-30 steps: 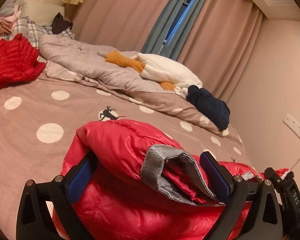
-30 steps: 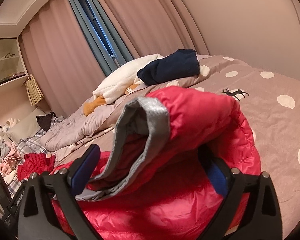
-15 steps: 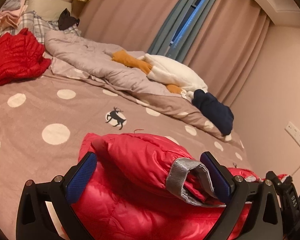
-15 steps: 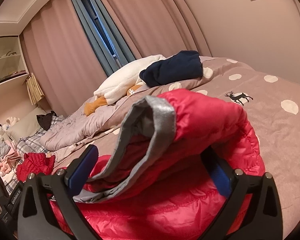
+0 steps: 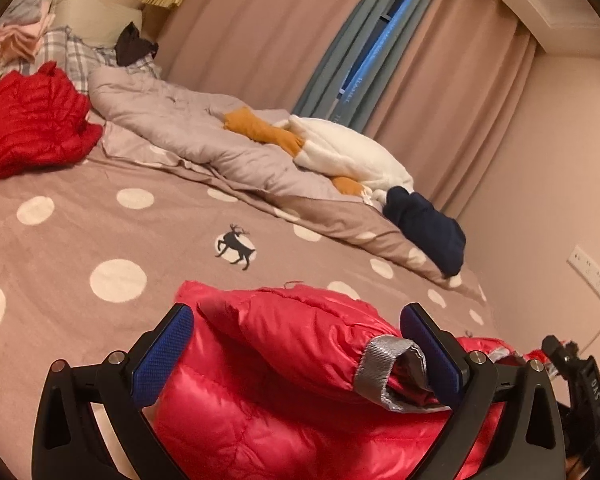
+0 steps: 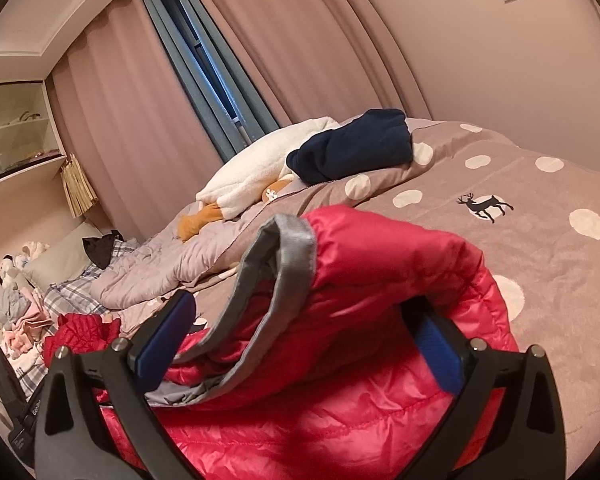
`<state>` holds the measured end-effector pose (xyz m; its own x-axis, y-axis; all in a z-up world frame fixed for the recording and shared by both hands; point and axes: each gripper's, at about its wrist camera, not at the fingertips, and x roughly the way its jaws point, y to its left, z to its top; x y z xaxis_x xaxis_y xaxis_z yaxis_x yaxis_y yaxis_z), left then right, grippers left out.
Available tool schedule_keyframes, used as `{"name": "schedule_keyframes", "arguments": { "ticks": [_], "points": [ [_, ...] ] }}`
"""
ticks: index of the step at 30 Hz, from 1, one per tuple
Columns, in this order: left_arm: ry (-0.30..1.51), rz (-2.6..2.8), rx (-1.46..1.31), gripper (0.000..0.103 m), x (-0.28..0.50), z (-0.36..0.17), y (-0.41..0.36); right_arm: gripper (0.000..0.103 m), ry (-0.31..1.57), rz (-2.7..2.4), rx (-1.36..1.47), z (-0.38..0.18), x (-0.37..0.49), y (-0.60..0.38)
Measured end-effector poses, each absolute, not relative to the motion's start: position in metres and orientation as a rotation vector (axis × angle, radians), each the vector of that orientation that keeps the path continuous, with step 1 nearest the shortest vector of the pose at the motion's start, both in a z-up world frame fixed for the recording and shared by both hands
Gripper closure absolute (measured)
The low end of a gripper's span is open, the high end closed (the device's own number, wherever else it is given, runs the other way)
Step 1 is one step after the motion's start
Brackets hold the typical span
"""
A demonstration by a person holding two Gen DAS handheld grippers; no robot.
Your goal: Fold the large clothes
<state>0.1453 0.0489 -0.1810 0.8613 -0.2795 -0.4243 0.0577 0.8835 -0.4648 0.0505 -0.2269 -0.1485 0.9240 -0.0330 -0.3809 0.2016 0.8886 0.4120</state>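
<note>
Two grippers spread over a red jacket

Across the polka-dot bed cover (image 5: 60,240) lies the red down jacket (image 5: 292,420). Left gripper (image 5: 296,356) and right gripper (image 6: 300,344) both gape wide around its sleeve (image 6: 380,272), possibly touching; the grey cuff (image 5: 380,364) lies between.

The near puffer jacket (image 5: 300,412) is bright pinkish red with a silver-grey cuff (image 5: 384,364). The bedspread (image 5: 80,232) is dusty mauve-brown with white polka dots and a black deer (image 5: 236,246) on one white spot. Far left lies a deeper red quilted jacket (image 5: 32,120); far right, a navy garment (image 5: 428,228) beside a white and mustard-orange fleece (image 5: 340,156). The gripper pads (image 5: 160,352) are blue on black frames. The curtains (image 5: 432,76) are pinkish beige with a grey-blue strip.
</note>
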Motion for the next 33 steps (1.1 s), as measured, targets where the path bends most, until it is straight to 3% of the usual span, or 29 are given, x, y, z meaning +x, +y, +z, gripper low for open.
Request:
{"name": "schedule_keyframes", "arguments": {
  "ticks": [24,33],
  "points": [
    [0.387,-0.087,-0.318,0.001,0.11,-0.129,0.017,0.0,0.291,-0.106,0.292,-0.115,0.023,-0.236],
    [0.442,-0.058,-0.26,0.001,0.145,-0.159,0.0,0.0,0.342,-0.097,0.324,-0.136,0.053,-0.25]
  ]
}}
